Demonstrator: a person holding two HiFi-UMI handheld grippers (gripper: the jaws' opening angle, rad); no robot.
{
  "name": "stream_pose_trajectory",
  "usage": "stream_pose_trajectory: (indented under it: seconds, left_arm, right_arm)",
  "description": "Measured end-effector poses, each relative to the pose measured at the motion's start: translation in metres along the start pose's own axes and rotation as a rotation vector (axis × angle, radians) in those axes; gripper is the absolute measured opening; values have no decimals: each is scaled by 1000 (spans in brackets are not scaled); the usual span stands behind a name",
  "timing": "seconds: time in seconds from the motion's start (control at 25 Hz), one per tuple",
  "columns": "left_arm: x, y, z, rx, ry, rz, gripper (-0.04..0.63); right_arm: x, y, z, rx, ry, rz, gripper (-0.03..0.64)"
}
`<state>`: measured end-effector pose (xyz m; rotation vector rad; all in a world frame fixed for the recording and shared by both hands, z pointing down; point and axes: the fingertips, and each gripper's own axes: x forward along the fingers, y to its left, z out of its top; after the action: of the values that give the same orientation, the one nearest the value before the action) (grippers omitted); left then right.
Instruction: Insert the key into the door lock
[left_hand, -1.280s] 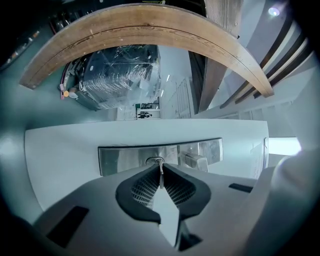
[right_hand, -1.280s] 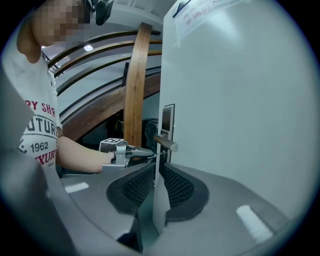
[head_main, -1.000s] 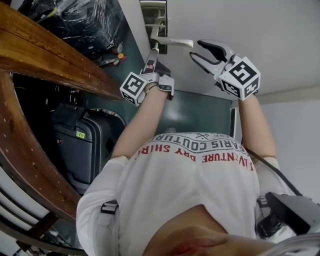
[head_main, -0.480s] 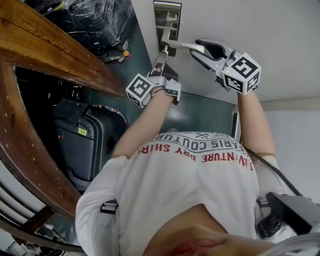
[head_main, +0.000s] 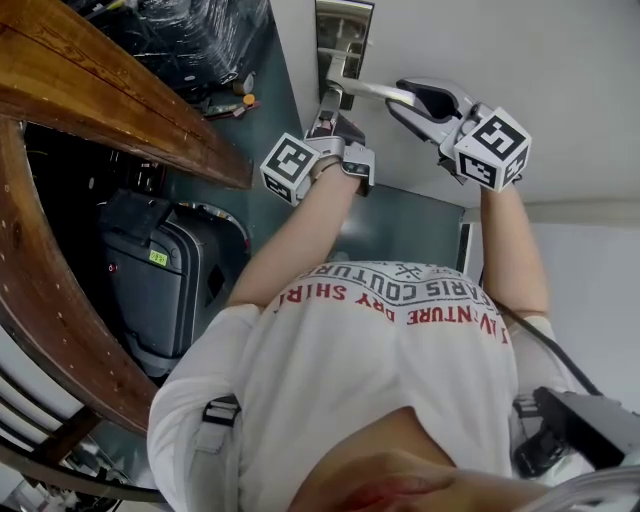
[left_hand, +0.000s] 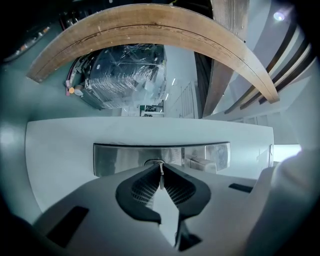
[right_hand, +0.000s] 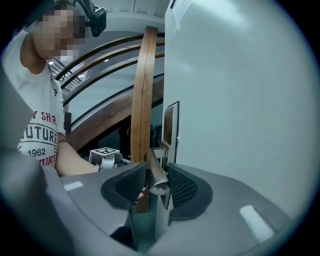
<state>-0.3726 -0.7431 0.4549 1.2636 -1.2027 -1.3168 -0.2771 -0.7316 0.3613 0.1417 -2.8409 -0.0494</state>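
A steel lock plate (head_main: 341, 35) sits on the white door (head_main: 520, 60), with its lever handle (head_main: 372, 91) sticking out to the right. My left gripper (head_main: 328, 112) is shut on a thin key (left_hand: 160, 176), held edge-on between the pads, just short of the keyhole (left_hand: 154, 162) in the lock plate (left_hand: 120, 159). My right gripper (head_main: 412, 100) straddles the free end of the lever handle (right_hand: 157, 181). Its jaws are closing, with the handle between the pads (right_hand: 183, 187) and barely any gap left.
A curved wooden railing (head_main: 110, 110) runs along the left. Below it stands a black suitcase (head_main: 155, 285), and a plastic-wrapped bundle (head_main: 200, 35) lies on the dark floor near the door. The person's white shirt (head_main: 390, 350) fills the lower middle of the head view.
My right gripper moved left from beside the handle's tip until the handle lay between its jaws. My left gripper with the key edged up toward the lock plate.
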Motion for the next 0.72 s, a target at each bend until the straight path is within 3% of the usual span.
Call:
stream_pose_trajectory:
  seconds: [0.2, 0.36, 0.44, 0.56, 0.64, 0.72]
  left_arm:
    - [-2, -2, 0, 6, -3, -22, 23]
    - [-9, -18, 3, -16, 41, -65, 30]
    - [-14, -17, 4, 24, 77, -67, 101]
    - [-30, -3, 4, 111, 120, -56, 115]
    - [-51, -3, 3, 144, 127, -78, 114]
    - [-81, -28, -12, 196, 163, -147, 114]
  right_arm:
    - [-1, 3, 2, -6, -4, -6, 135]
    - [1, 16, 20, -20, 12, -49, 140]
    - [-5, 16, 23, -12, -3, -87, 155]
    - [-33, 10, 12, 12, -51, -165, 155]
    - [-51, 23, -1, 16, -64, -164, 155]
    - [-66, 54, -13, 10, -55, -123, 152]
